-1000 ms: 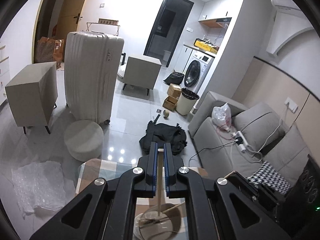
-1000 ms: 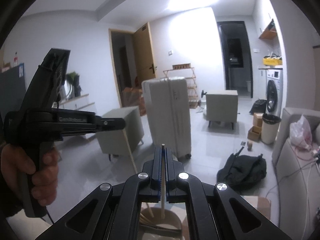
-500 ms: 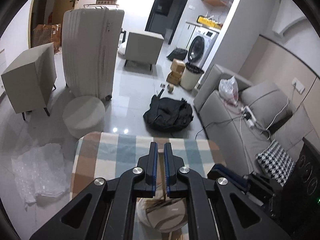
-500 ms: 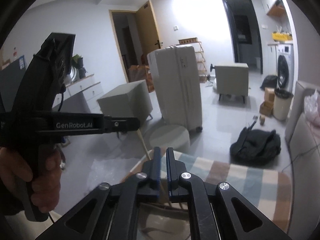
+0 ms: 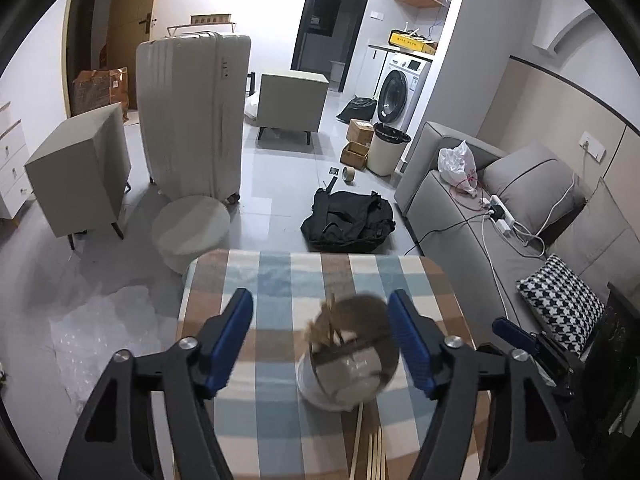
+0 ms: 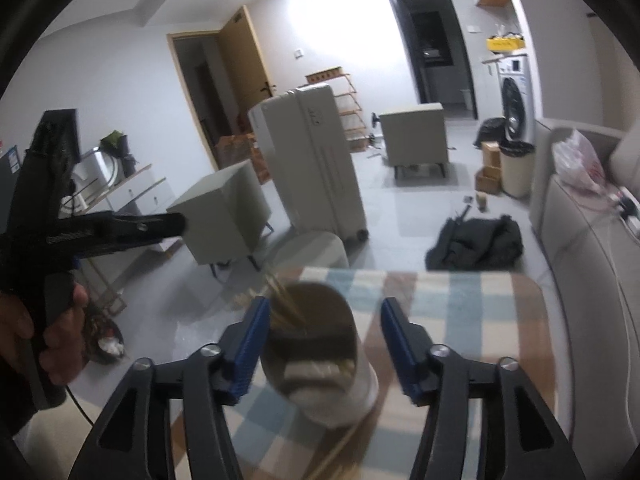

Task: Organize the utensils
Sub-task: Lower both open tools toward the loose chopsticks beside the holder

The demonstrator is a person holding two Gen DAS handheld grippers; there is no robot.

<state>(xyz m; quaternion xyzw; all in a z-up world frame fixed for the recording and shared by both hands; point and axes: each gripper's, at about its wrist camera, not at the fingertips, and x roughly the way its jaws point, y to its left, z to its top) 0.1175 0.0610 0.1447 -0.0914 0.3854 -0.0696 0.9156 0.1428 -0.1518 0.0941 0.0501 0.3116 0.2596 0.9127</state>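
Note:
A white holder cup [image 5: 340, 380] with a brown inside stands on the checked table [image 5: 280, 280], and several wooden chopsticks [image 5: 326, 320] lean in it. My left gripper [image 5: 322, 338] hovers over it, jaws opening, no stick between the blue pads [image 5: 236, 336]. More chopsticks [image 5: 374, 448] lie flat just in front of the cup. In the right wrist view the same cup [image 6: 324, 376] sits below my right gripper [image 6: 326, 346], whose jaws are also opening, the pads clear of the chopsticks [image 6: 282, 304]. A hand [image 6: 52, 332] holds the left gripper at the left edge.
Beyond the table's far edge are a round stool [image 5: 190, 228], a tall white suitcase [image 5: 192, 120] and a black bag [image 5: 348, 220] on the floor. A grey sofa [image 5: 460, 208] runs along the right. Bubble wrap [image 5: 100, 328] lies on the floor to the left.
Both grippers were shut on upright chopsticks above the cup; both now stand open and the sticks rest in the cup. Both views have tipped down toward the table.

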